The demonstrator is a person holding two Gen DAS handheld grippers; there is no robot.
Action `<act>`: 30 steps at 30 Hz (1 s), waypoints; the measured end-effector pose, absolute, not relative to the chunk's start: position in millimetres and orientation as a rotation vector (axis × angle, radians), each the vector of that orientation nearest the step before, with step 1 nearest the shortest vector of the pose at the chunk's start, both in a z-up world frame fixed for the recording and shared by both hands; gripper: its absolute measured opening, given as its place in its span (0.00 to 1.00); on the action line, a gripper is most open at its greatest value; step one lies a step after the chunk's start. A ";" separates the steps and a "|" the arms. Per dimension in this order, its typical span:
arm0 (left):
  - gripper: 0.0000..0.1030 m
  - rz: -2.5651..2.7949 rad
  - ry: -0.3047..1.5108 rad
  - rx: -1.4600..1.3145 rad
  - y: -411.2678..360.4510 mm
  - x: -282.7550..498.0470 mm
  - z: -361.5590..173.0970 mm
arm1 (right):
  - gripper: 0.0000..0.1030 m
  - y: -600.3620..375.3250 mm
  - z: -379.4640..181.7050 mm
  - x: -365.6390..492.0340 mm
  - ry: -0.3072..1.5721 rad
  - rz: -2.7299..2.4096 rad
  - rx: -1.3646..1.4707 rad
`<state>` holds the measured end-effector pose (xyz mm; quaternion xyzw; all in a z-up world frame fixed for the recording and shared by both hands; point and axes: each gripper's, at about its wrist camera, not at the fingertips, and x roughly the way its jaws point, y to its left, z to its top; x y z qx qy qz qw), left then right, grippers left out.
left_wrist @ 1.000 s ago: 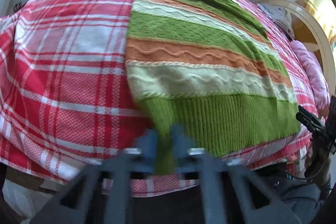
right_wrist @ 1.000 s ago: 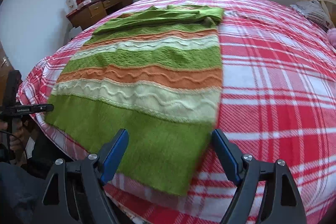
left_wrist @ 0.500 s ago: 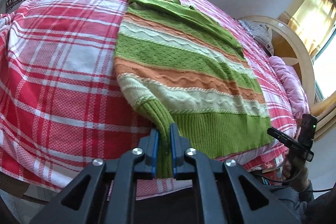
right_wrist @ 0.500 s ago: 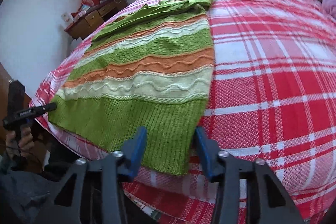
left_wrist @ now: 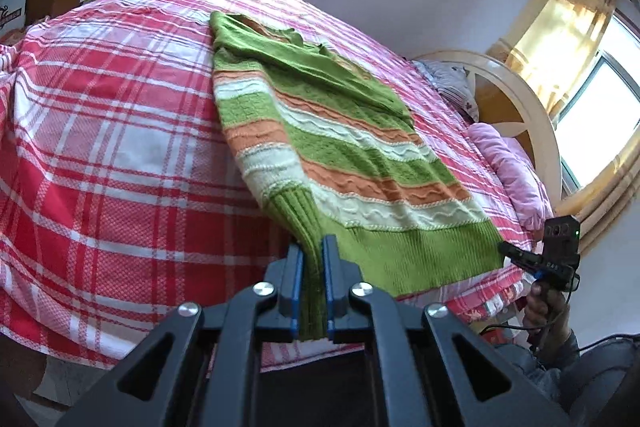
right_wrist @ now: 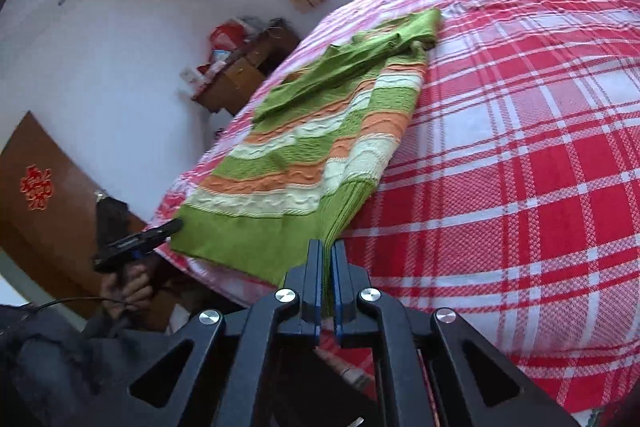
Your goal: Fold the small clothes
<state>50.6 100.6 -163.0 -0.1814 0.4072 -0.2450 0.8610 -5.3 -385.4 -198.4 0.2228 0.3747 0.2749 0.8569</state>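
A green, orange and cream striped knit sweater lies lengthwise on a red plaid bed, sleeves folded over its far end. My left gripper is shut on the sweater's left hem corner, lifting the ribbed green edge. My right gripper is shut on the right hem corner of the sweater, also raised. Each gripper shows in the other's view: the right gripper at the hem's far corner, the left gripper likewise.
A wooden dresser stands by the far wall. A curved wooden headboard with a pink pillow is at the bed's right end. The plaid bedspread stretches wide beside the sweater.
My right gripper closed from wide open onto the right hem corner. Both grippers rose and pulled back, lifting the hem corners off the bed.
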 end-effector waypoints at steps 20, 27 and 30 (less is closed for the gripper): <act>0.08 -0.527 0.796 -0.504 116.6 75.2 -152.0 | 0.03 -418.8 -204.8 22.0 0.719 0.594 0.718; 0.08 -0.516 0.734 -0.497 113.6 101.2 -128.2 | 0.03 -413.4 -166.3 55.3 0.651 0.569 0.691; 0.08 -0.509 0.709 -0.508 113.7 114.9 -117.7 | 0.03 -412.3 -155.2 68.8 0.629 0.569 0.688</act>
